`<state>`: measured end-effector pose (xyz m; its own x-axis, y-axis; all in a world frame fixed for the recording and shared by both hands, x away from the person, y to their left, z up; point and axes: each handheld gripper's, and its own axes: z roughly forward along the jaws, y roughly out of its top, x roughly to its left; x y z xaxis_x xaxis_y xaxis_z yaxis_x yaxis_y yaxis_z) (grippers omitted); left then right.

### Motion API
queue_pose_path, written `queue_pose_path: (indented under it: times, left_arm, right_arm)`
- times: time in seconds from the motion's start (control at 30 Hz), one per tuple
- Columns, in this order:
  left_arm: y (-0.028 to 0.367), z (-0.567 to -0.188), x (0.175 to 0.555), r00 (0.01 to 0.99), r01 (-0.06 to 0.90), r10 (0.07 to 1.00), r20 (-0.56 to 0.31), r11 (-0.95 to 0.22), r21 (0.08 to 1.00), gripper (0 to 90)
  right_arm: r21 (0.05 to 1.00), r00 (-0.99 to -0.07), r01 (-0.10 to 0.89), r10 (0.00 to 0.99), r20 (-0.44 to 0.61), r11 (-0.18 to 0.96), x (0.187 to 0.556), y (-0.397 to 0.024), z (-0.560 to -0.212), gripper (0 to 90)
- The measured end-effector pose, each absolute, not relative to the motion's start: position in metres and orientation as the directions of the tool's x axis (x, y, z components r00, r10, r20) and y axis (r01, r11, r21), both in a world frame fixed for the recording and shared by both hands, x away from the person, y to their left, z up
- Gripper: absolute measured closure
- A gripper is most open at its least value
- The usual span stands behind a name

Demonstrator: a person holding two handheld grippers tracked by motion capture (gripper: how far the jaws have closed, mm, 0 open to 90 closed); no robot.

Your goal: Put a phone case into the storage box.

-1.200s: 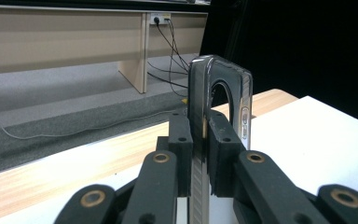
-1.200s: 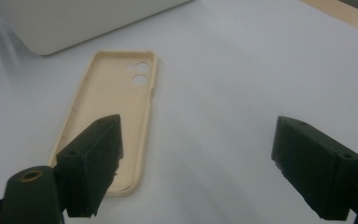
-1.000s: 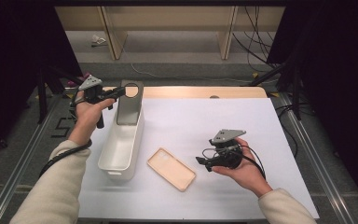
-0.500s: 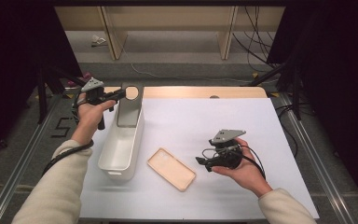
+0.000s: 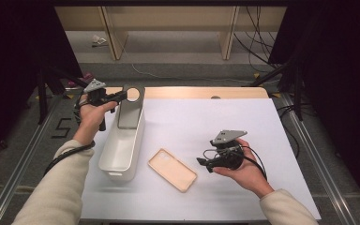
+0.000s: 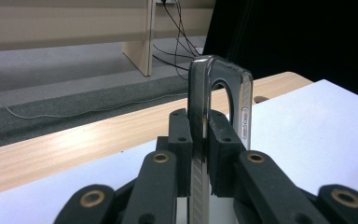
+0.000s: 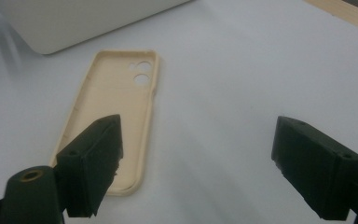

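Left claw (image 5: 122, 96) clamped on dark phone case (image 5: 130, 108) above bin's (image 5: 122, 150) far end; right claw (image 5: 201, 161) agape, nearest beige case (image 5: 172, 169) lying just left, long axis diagonal on tabletop (image 5: 225, 122).

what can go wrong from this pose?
1. The left gripper pinches the dark phone case edge-on near its end, above the white bin; it may twist or slip in the jaws.
2. The right gripper is open, its left jaw over the beige case; closing as is could nudge it instead of gripping.
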<state>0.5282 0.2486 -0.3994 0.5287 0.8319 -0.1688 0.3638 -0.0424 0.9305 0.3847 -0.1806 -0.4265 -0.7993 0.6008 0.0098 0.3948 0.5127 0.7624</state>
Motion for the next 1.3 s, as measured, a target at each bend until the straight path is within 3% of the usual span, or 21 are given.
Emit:
queue_pose_path:
  times: [1.3]
  left_arm:
    - [0.252, -0.414, 0.532, 0.509, 0.407, 0.843, -0.174, -0.057, 0.912, 80.7]
  right_arm:
    - [0.759, -0.804, 0.396, 0.595, 0.014, 0.517, 0.384, -0.18, -0.427, 17.2]
